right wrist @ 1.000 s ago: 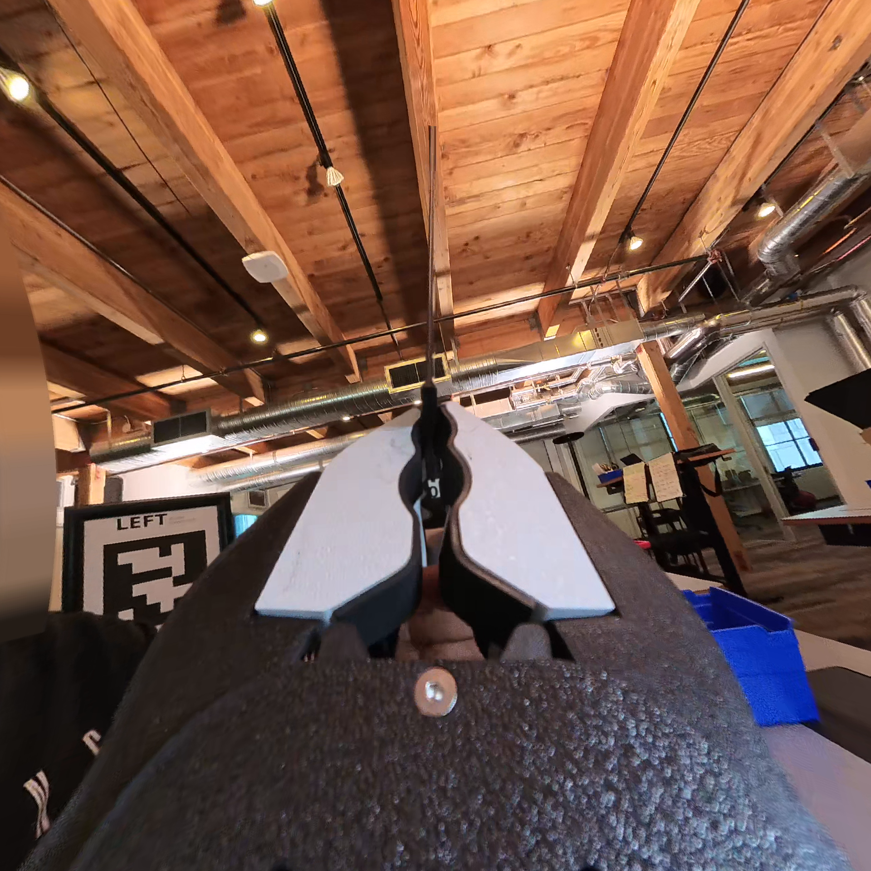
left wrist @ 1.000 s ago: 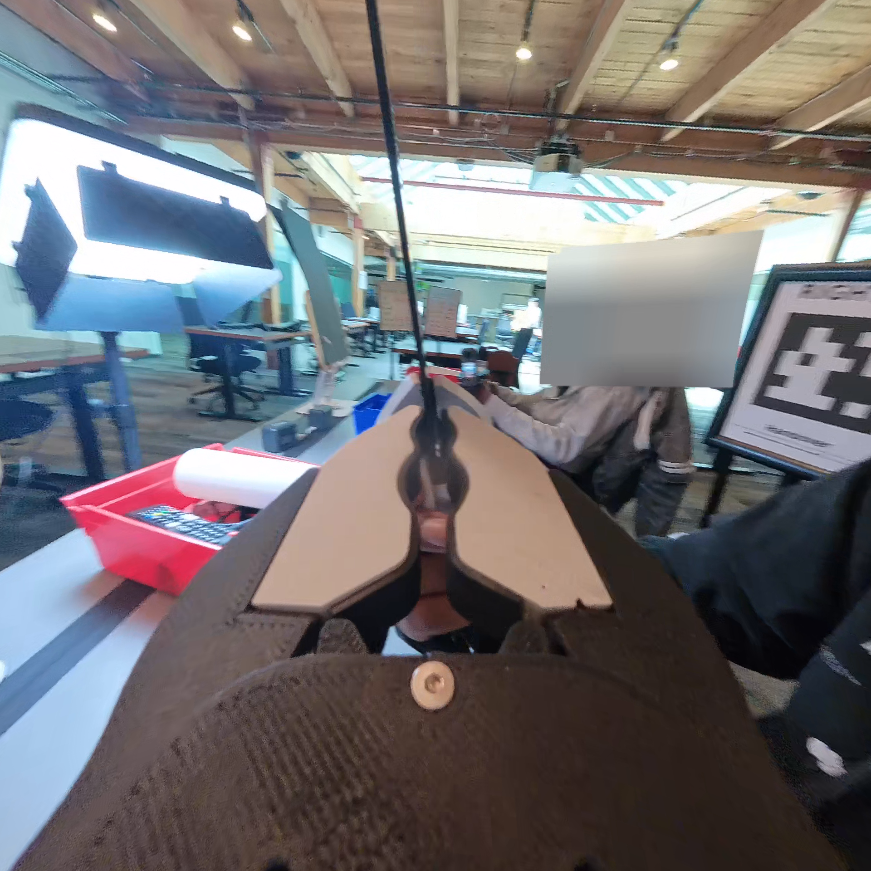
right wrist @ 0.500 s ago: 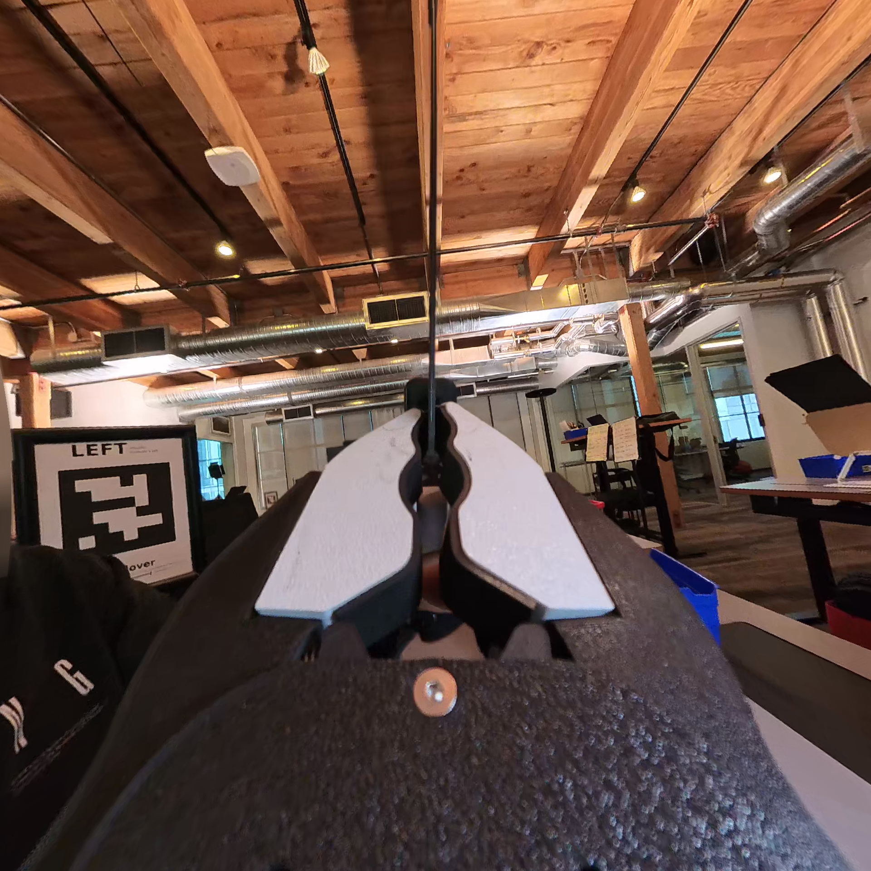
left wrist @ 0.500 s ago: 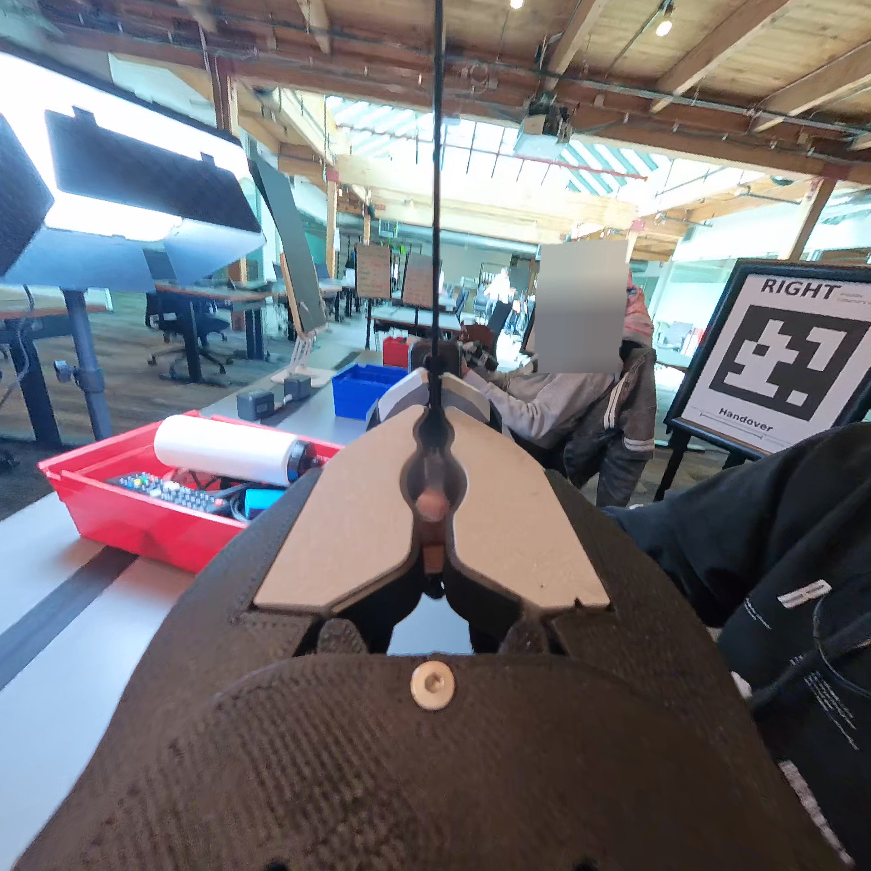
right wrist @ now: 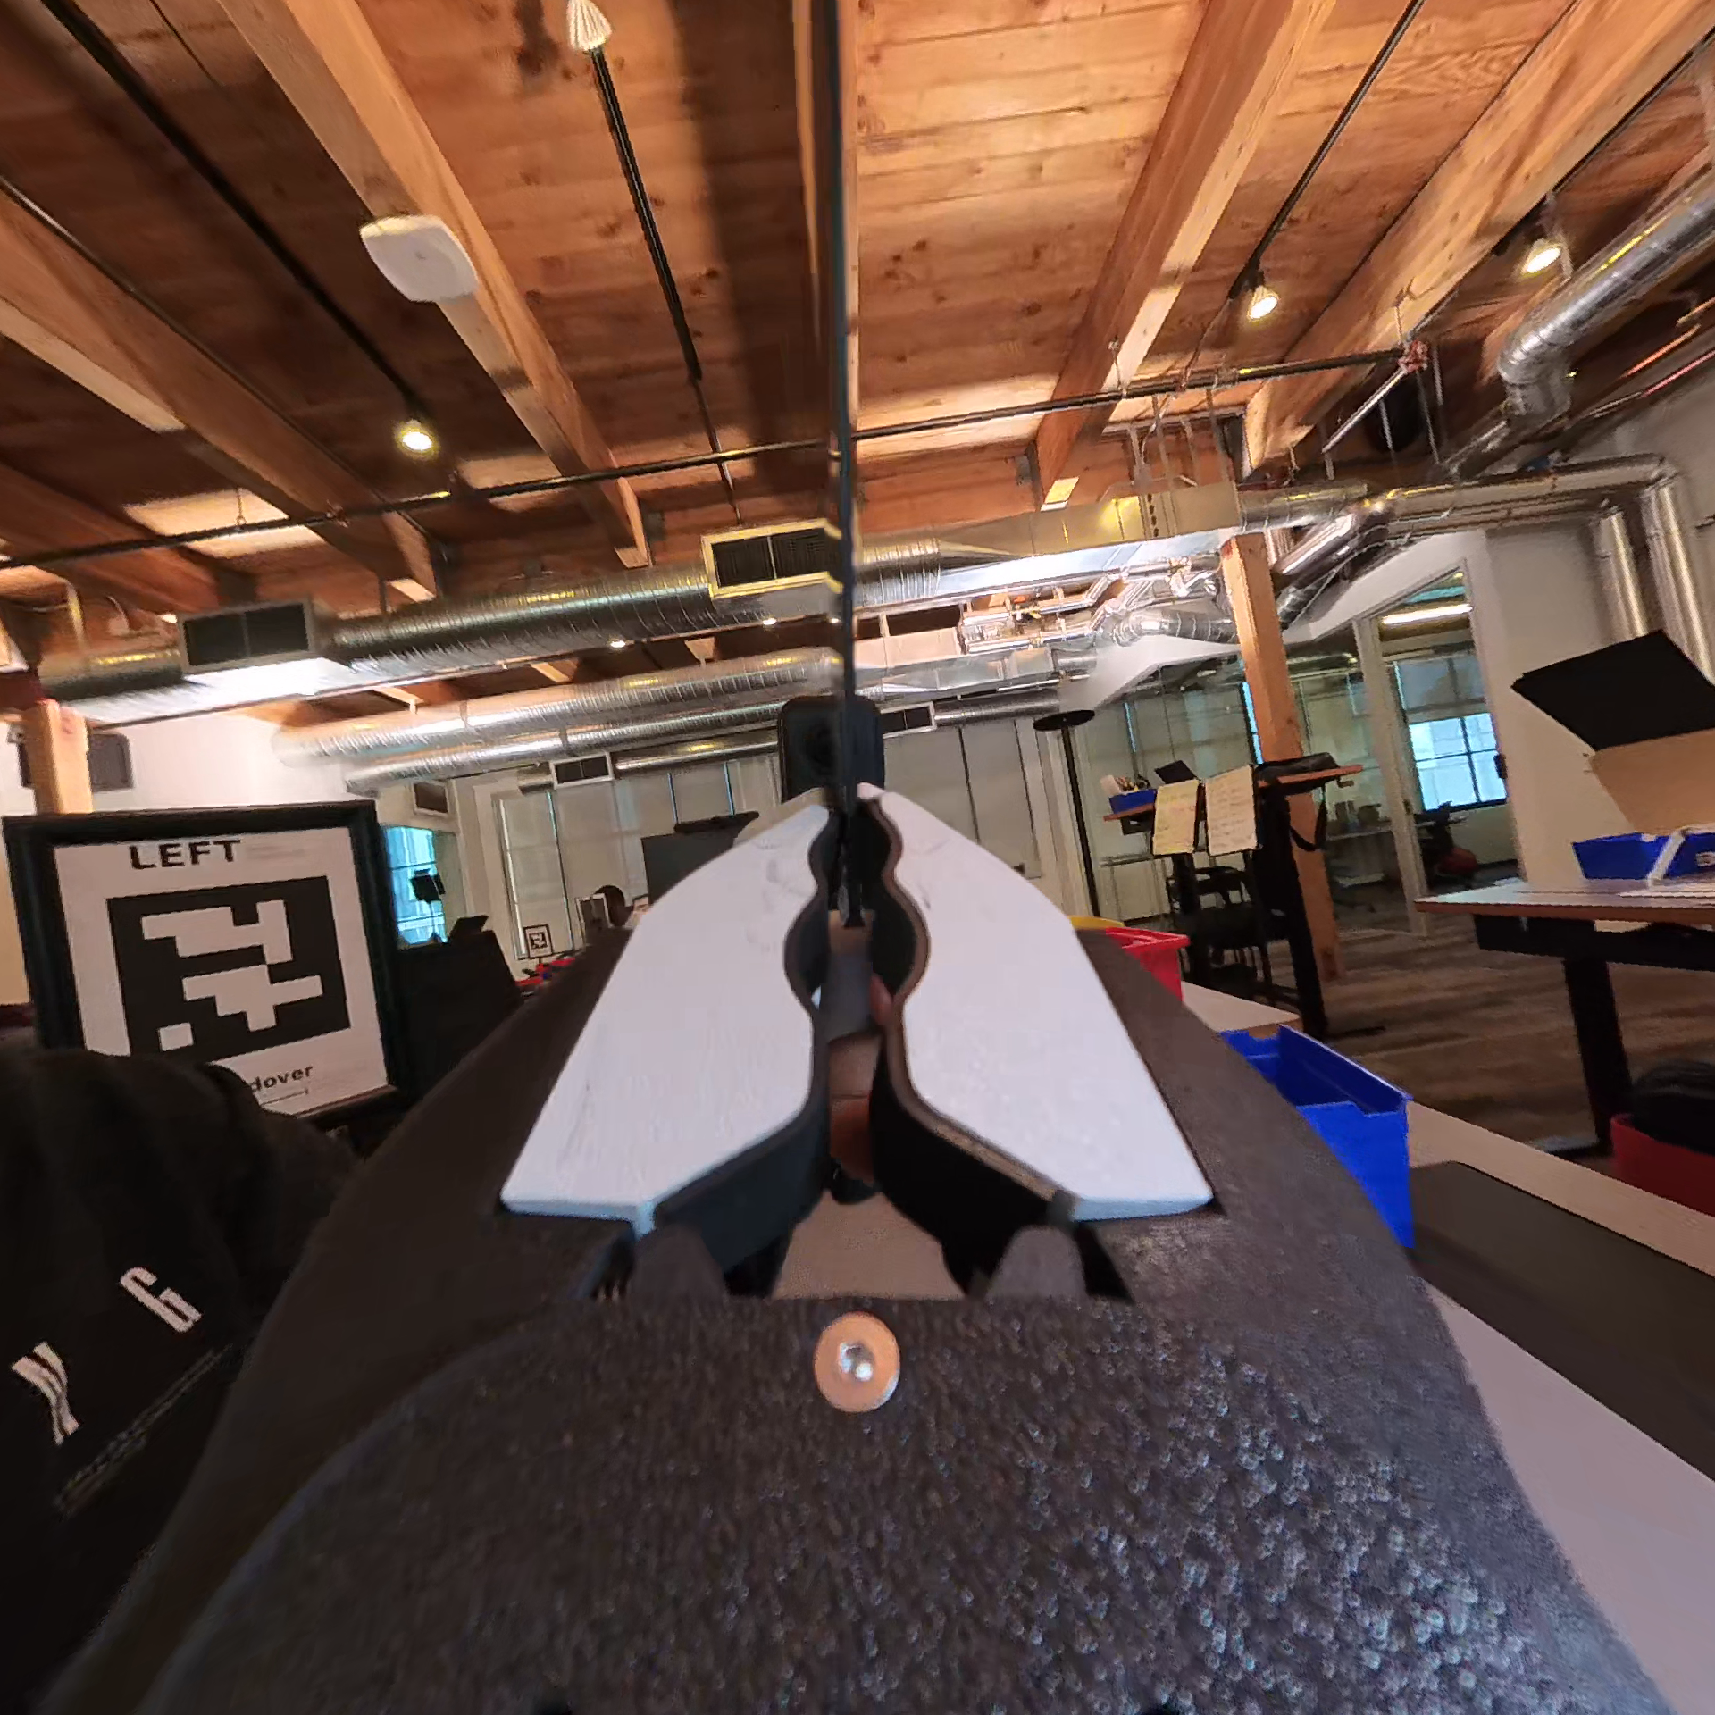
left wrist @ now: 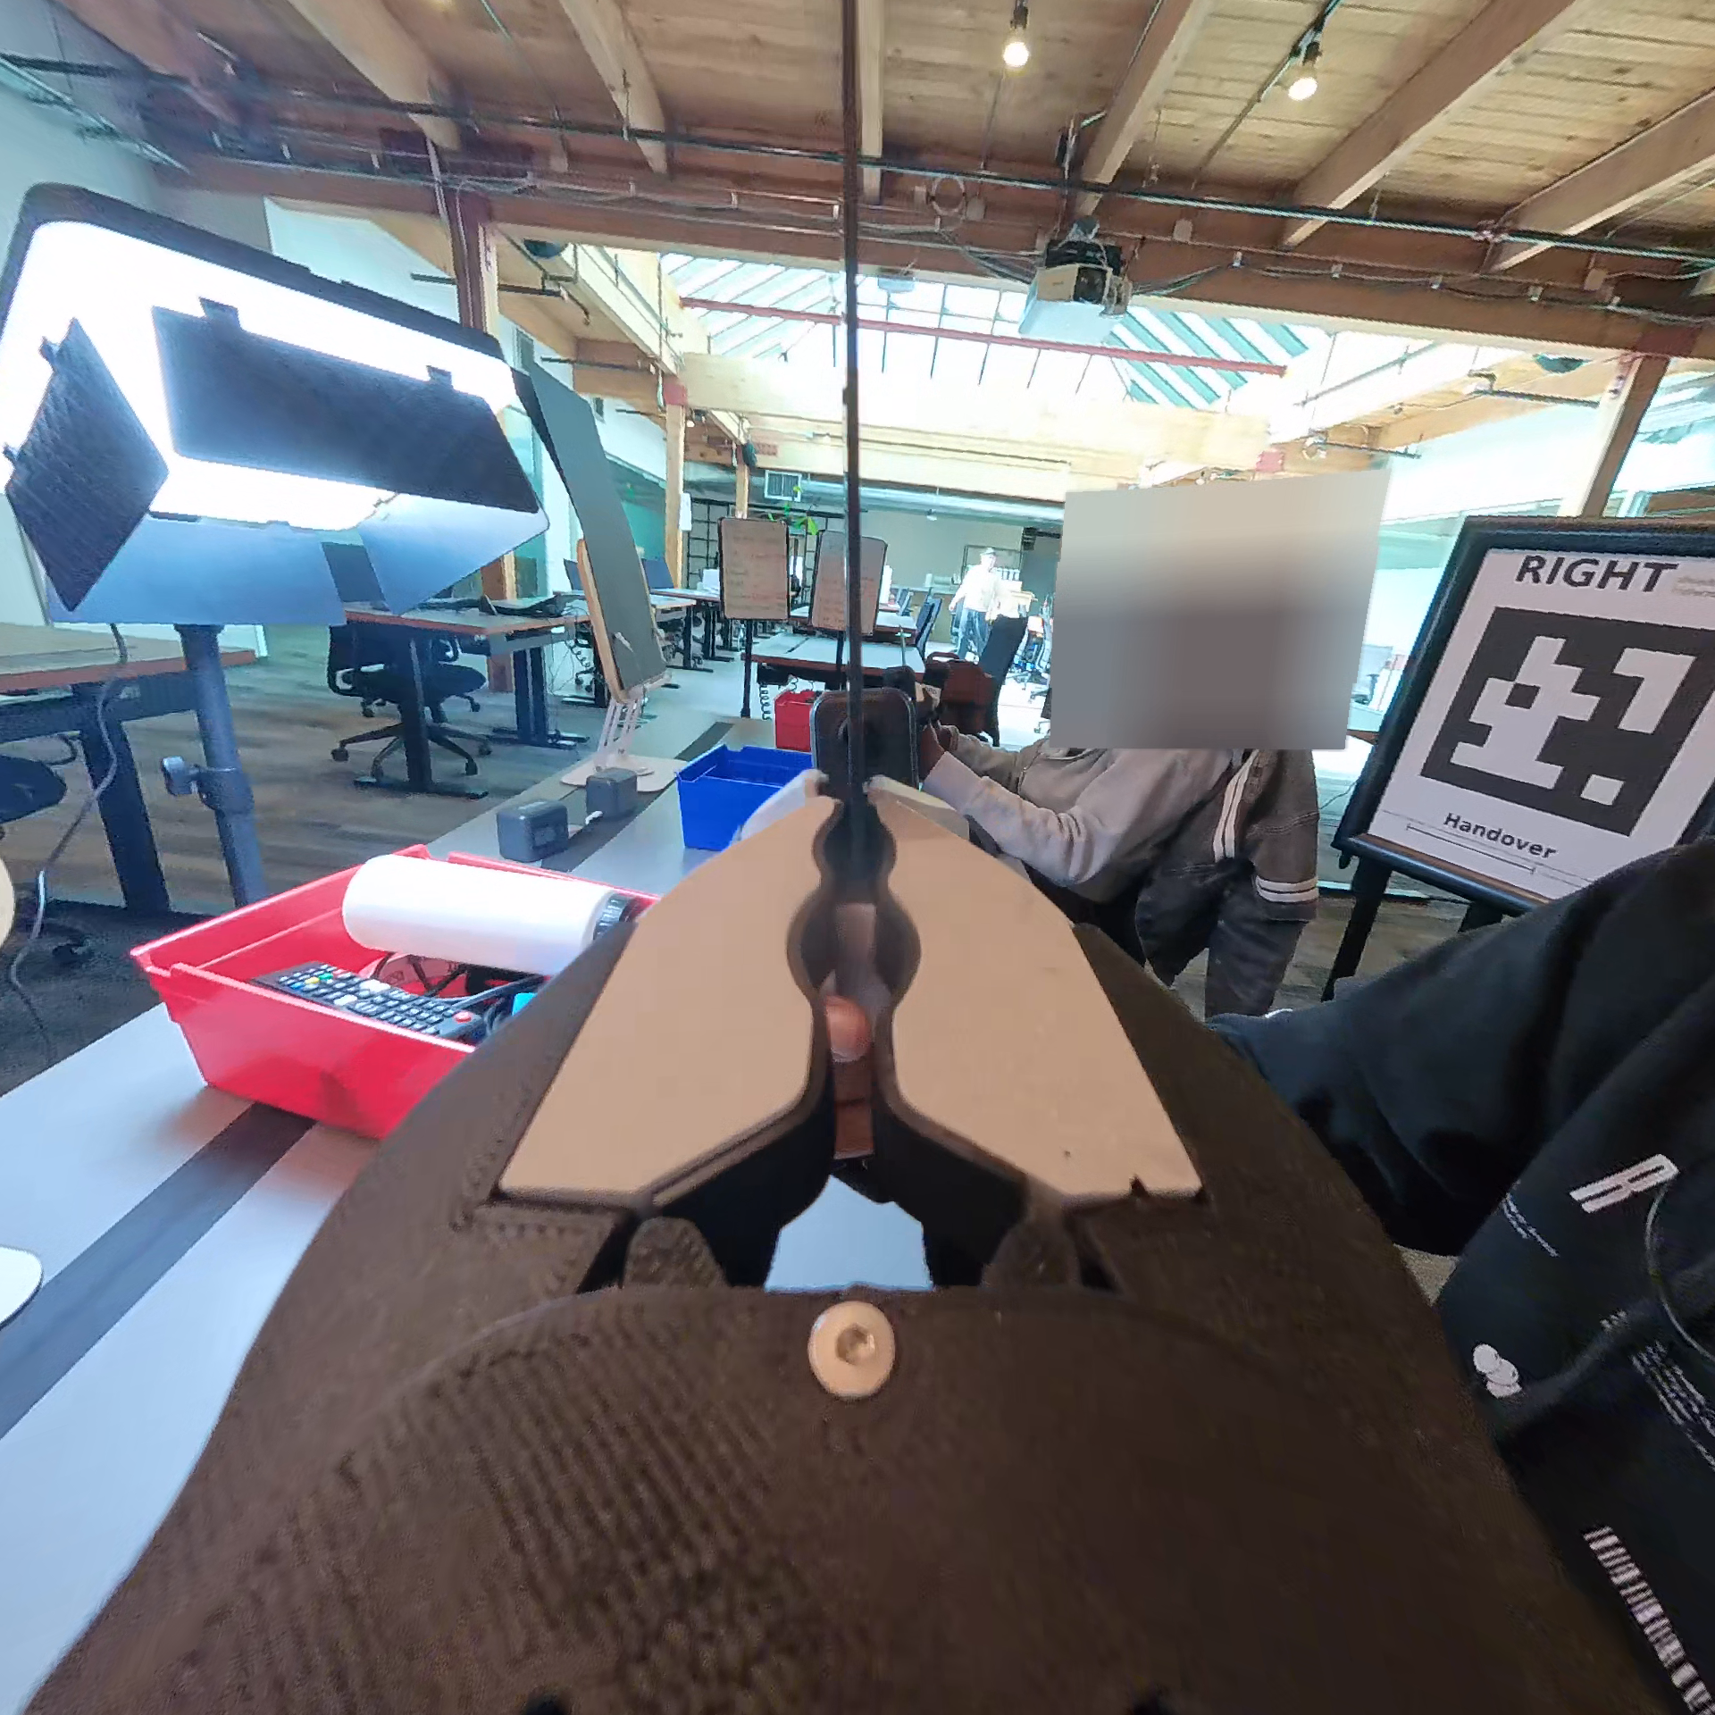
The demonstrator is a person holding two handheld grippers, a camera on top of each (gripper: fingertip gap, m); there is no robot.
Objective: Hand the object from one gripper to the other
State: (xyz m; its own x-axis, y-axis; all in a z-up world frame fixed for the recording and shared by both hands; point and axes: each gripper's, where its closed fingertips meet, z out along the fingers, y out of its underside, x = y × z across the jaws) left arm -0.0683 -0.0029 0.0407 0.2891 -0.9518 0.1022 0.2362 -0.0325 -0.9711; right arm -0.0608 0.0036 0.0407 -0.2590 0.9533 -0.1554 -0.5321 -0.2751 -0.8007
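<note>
Left wrist view, left to right: lit light panel [left wrist: 260, 436] on a stand, then a red bin [left wrist: 278, 1049] on the grey bench [left wrist: 111, 1299], holding a white roll [left wrist: 473, 914] and a remote control [left wrist: 362, 998]. Farther back, a blue bin [left wrist: 733, 807]. At centre, left tongs [left wrist: 854, 821] pinched almost fully together on a thin black rod [left wrist: 851, 371], standing upright from the tips and running out of the top edge. Just behind those tips, right tongs [left wrist: 856, 796] facing back, pale fingers [left wrist: 789, 800] flanking the same rod, dark body above. Something pinkish low in the slot between the left jaws; cannot tell what. To the right, a seated person [left wrist: 1114, 817] in a grey jacket, a framed marker sign [left wrist: 1559, 715] on an easel, and a black sleeve [left wrist: 1485, 1039] at the edge.

Right wrist view, tilted upward, left to right: a second framed sign [right wrist: 213, 947], a black garment [right wrist: 111, 1253] in the corner, then the right tongs likewise closed to a sliver on the rod, again upright and leaving the frame at the top. Behind the tips, only the dark body of the left tool. Further right, another blue bin [right wrist: 1336, 1114] on the bench. Overhead, wooden ceiling beams [right wrist: 1160, 232] and silver ducts [right wrist: 557, 631], largely missing from the other view; red bin and seated person missing here. Much of the bench blocked in both views by the tools' own black bodies.
</note>
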